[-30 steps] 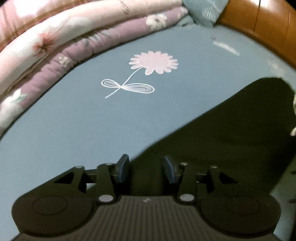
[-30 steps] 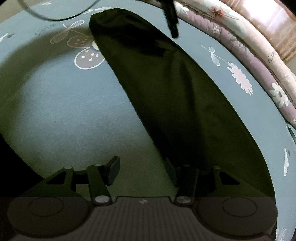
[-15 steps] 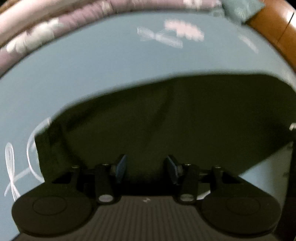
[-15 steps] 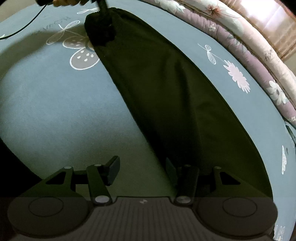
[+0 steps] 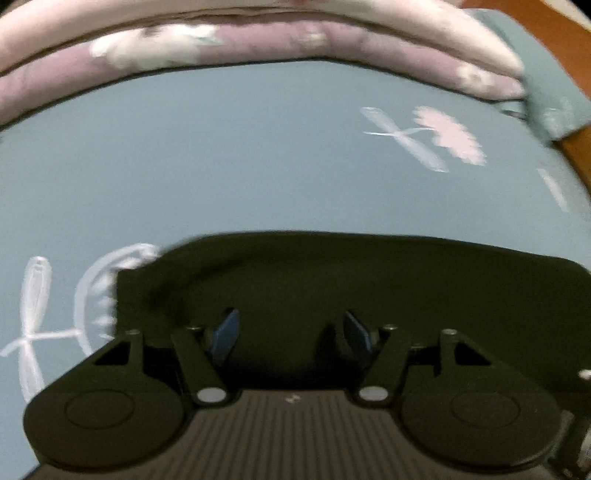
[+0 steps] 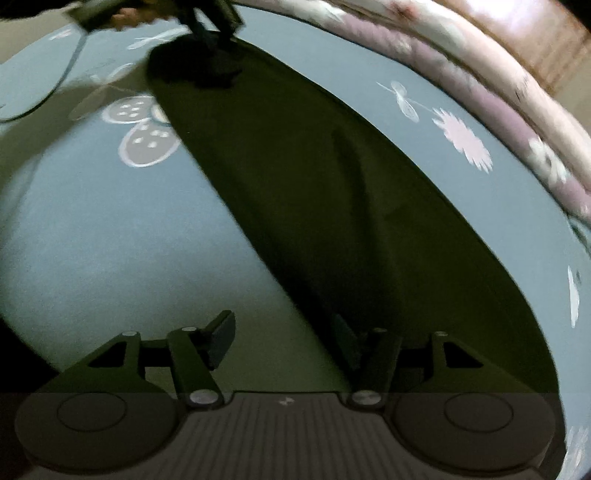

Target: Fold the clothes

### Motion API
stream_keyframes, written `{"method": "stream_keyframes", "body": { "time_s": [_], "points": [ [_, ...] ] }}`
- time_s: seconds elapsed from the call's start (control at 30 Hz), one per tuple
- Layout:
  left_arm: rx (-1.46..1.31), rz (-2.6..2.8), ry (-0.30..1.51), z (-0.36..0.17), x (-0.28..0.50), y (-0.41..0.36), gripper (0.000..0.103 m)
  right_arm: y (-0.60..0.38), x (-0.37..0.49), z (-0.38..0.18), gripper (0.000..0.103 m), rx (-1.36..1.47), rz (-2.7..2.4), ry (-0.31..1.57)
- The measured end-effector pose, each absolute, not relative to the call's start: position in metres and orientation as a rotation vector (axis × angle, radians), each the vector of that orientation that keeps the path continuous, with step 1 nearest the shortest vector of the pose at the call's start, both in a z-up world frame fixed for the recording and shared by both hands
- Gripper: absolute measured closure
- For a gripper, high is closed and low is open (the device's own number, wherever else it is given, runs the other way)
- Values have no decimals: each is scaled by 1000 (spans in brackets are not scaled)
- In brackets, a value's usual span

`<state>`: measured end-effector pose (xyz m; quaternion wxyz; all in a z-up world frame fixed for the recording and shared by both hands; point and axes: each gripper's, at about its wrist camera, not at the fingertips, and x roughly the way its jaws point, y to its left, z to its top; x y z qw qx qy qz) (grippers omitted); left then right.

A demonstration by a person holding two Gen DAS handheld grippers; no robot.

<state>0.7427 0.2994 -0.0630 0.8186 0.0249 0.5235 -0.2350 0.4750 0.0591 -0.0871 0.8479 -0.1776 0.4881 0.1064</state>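
A long dark garment (image 6: 314, 184) lies flat on the blue flowered sheet (image 6: 92, 240), running away from my right gripper (image 6: 282, 336). That gripper is open at the near end: its right finger is over the garment's edge and its left finger over bare sheet. My left gripper (image 5: 290, 332) is open too, low over the far end of the garment (image 5: 369, 280), with cloth beneath and between its fingers. In the right wrist view the left gripper (image 6: 210, 26) shows at the top, held by a hand (image 6: 125, 18). Both views are blurred.
Rolled pink and purple quilts (image 5: 258, 40) line the far side of the sheet (image 5: 258, 155); they also show as quilts (image 6: 498, 103) on the right. A teal pillow (image 5: 546, 85) and a wooden headboard (image 5: 580, 155) stand at the right. A cable (image 6: 55, 92) trails at the upper left.
My left gripper has swung round and come down over the garment's far end, so the cloth edge now runs across its view. The right gripper's view shifted slightly; both stayed open.
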Motion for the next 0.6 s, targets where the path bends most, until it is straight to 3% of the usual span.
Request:
{"method": "stream_keyframes", "body": {
  "time_s": [0.2, 0.3, 0.37, 0.47, 0.6],
  "points": [
    [70, -703, 1122, -58, 701, 245, 40, 44, 507, -108, 36, -222, 114, 1100],
    [108, -789, 1117, -64, 689, 220, 39, 34, 515, -111, 28, 36, 123, 1147],
    [139, -815, 1125, -71, 683, 210, 35, 32, 514, -105, 28, 154, 175, 1129],
    [260, -784, 1176, -98, 683, 195, 37, 32, 505, -92, 28, 180, 175, 1096],
    [176, -739, 1178, -88, 686, 193, 36, 14, 483, -72, 28, 158, 102, 1071]
  ]
}}
